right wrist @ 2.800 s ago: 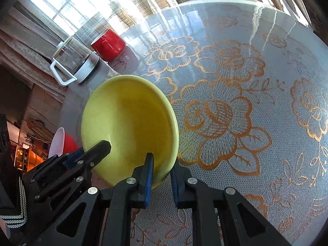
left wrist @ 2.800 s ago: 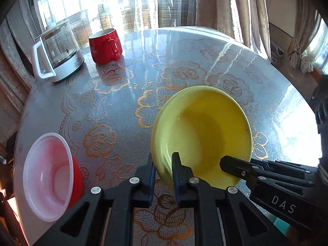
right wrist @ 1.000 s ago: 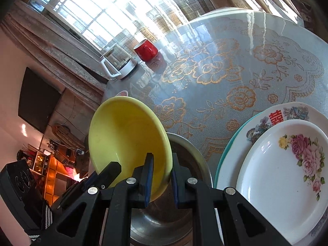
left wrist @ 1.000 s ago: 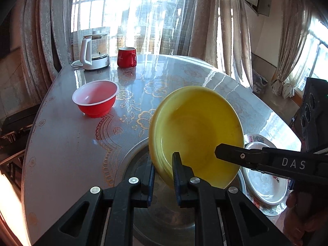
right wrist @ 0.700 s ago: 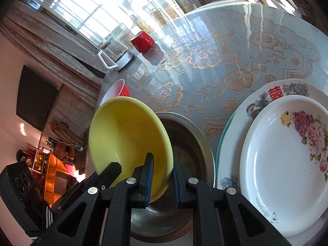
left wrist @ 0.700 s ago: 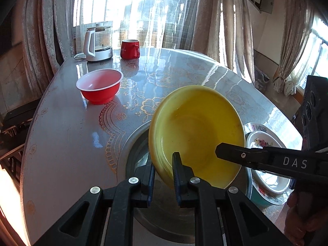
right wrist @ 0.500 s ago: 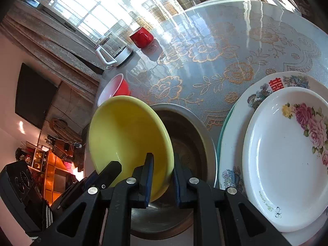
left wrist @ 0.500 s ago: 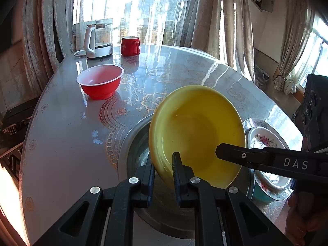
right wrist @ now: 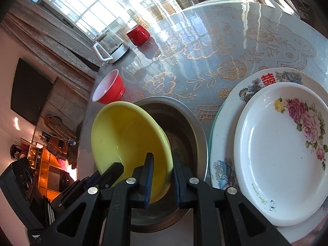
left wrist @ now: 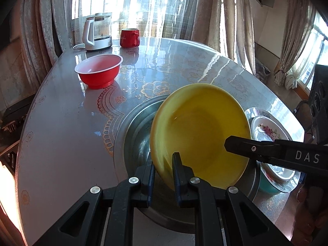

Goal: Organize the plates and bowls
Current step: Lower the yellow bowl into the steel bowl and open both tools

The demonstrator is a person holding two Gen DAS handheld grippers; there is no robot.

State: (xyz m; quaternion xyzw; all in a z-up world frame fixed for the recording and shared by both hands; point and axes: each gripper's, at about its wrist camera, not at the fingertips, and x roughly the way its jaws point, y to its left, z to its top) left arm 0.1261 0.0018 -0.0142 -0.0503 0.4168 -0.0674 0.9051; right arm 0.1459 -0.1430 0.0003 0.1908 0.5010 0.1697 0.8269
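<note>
Since the earliest frames, where the yellow bowl (left wrist: 202, 135) was over bare lace-patterned table, both grippers have carried it back over the steel basin (left wrist: 135, 127), and in the last half second it has sunk a little lower against the basin's rim. The left gripper (left wrist: 163, 171) clamps the bowl's near edge, one finger inside and one outside; the right gripper (right wrist: 163, 174) pinches the opposite edge the same way, its jaws closed on the rim.

Only the right wrist view shows the plate stack plainly: a white rose-patterned plate (right wrist: 283, 151) lying on a larger decorated plate (right wrist: 266, 78), just beside the basin (right wrist: 184, 123). The left wrist view shows that stack edge-on, with a teal dish (left wrist: 266, 185) at the bottom, and the right gripper's finger (left wrist: 266, 150) crossing in front.

The yellow bowl (right wrist: 127, 139) is tilted, its hollow facing up and toward the cameras, its far rim higher than the gripped edge. Its underside seems to hang within the basin's mouth, though contact is hidden. The bowl holds nothing.

The red bowl (left wrist: 98, 71) stands upright on the table (left wrist: 61, 133), well apart, and looks empty, with a red mug (left wrist: 129, 38) and glass kettle (left wrist: 98, 32) beyond.
</note>
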